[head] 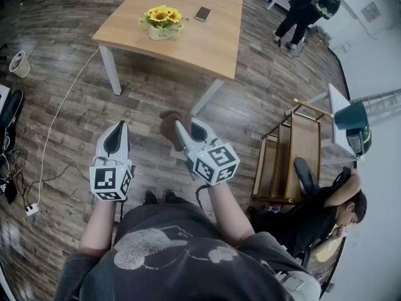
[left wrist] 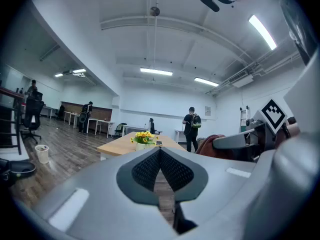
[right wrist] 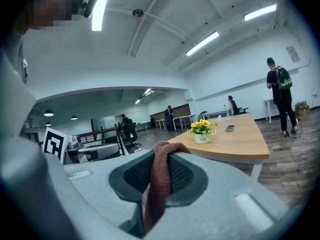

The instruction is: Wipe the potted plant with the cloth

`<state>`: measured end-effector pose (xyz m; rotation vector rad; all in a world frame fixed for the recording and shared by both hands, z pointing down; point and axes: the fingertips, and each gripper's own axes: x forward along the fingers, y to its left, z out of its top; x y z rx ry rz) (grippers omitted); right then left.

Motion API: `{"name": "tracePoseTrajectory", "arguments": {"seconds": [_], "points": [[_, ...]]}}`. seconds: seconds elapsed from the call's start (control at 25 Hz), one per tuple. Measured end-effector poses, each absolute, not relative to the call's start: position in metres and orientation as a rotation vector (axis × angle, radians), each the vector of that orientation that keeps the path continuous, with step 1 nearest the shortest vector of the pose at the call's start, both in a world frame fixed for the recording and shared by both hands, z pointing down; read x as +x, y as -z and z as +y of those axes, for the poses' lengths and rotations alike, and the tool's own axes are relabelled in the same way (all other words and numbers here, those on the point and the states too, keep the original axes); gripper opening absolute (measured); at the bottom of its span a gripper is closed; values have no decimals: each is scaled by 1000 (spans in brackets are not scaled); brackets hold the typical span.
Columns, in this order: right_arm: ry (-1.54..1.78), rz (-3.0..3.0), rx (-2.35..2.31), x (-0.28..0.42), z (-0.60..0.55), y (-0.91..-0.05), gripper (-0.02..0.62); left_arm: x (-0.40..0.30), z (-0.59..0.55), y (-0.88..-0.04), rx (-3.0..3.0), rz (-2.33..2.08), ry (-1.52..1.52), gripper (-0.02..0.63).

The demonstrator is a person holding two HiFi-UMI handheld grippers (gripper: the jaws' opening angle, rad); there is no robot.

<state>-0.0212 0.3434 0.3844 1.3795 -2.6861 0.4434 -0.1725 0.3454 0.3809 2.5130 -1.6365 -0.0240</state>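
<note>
Right tool clenched on brown cloth; cloth hangs down from tip. Left tool just beside it, squeezed tight, nothing in it. Potted plant far ahead of both tools, standing on bench. Step, I think: bringing cloth to plant, no wiping yet. Next: step close, reach right tool out, rub cloth softly, don't tip pot.

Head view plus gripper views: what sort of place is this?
Most likely an open-plan office: a wooden table carrying a potted plant and a phone, rows of desks further back, and strip lights on the ceiling.
</note>
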Motion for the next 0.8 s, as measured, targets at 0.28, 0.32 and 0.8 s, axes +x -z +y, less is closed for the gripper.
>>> {"name": "tracePoseTrajectory", "arguments": {"seconds": [0.28, 0.32, 0.8], "points": [[-471, -2664, 1381, -28, 347, -398, 41, -177, 355, -392, 2508, -1590, 8, 18], [-472, -2663, 1381, -29, 347, -399, 41, -178, 355, -392, 2507, -1588, 7, 18], [-526, -2680, 1403, -19, 311, -409, 43, -183, 328, -407, 2447, -1635, 45, 18]]}}
